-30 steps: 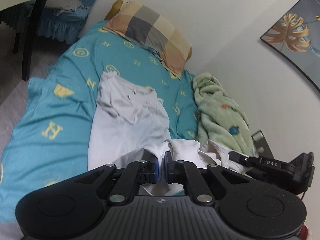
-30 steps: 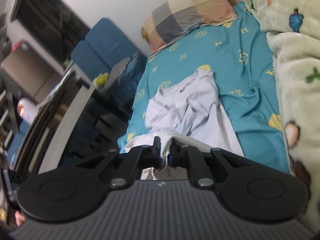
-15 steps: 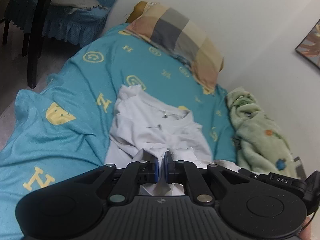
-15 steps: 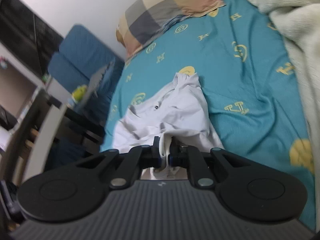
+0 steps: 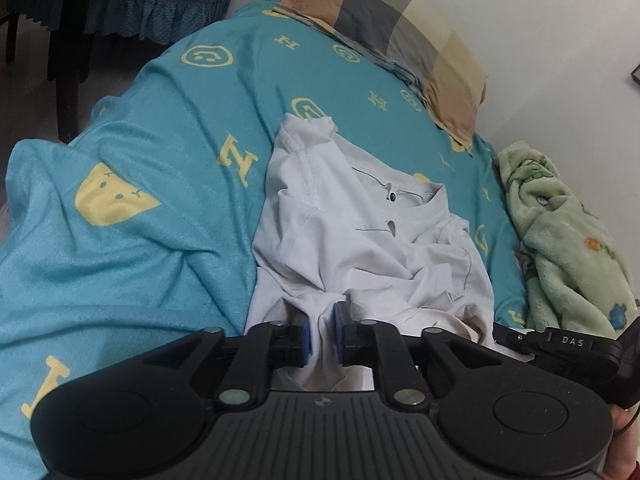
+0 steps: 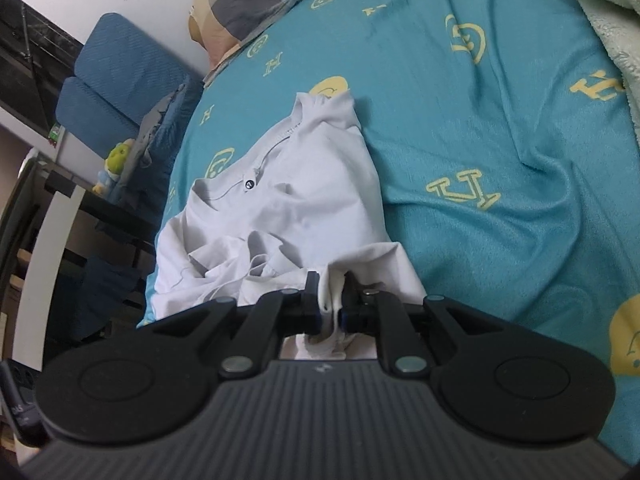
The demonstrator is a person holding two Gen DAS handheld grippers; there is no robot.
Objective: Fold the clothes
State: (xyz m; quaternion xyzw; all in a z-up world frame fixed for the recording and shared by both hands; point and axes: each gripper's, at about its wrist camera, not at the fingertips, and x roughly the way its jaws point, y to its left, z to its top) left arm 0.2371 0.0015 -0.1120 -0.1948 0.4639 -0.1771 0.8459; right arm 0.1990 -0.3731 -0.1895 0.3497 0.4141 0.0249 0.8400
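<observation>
lying across the teal bedsheet (image 5: 168, 216) at the left, printed with yellow smiley faces and serif letters reading like "h" and "n", no brand name legible there. sitting mid-bed, the white shirt (image 5: 360, 240), collar end pointing toward the checked pillow (image 5: 400, 44) and near hem bunched up toward the cameras, rumpled rather than flat, likely because both lower corners are being carried over the body for a bottom-to-top fold. pinching one hem corner, the left gripper (image 5: 321, 330), blue pads slightly apart with a pleat of white cloth clamped between them, so clenched on fabric and not released. showing at the collar, a small dark button or tag dot, too small to read. resting further right against the wall, a green fleece blanket (image 5: 560, 248) with cartoon prints, clear of the fold zone. poking in at the right edge of the left view, the other tool's body carrying white lettering "das". in the right view, gripping the opposite hem corner, the right gripper (image 6: 329, 312), closed around a hanging fold of the white shirt (image 6: 280, 208), cloth draping down between the pads. holding both corners level probably keeping the hem edge straight for laying onto the chest; risking a skewed fold given the wrinkled middle.
</observation>
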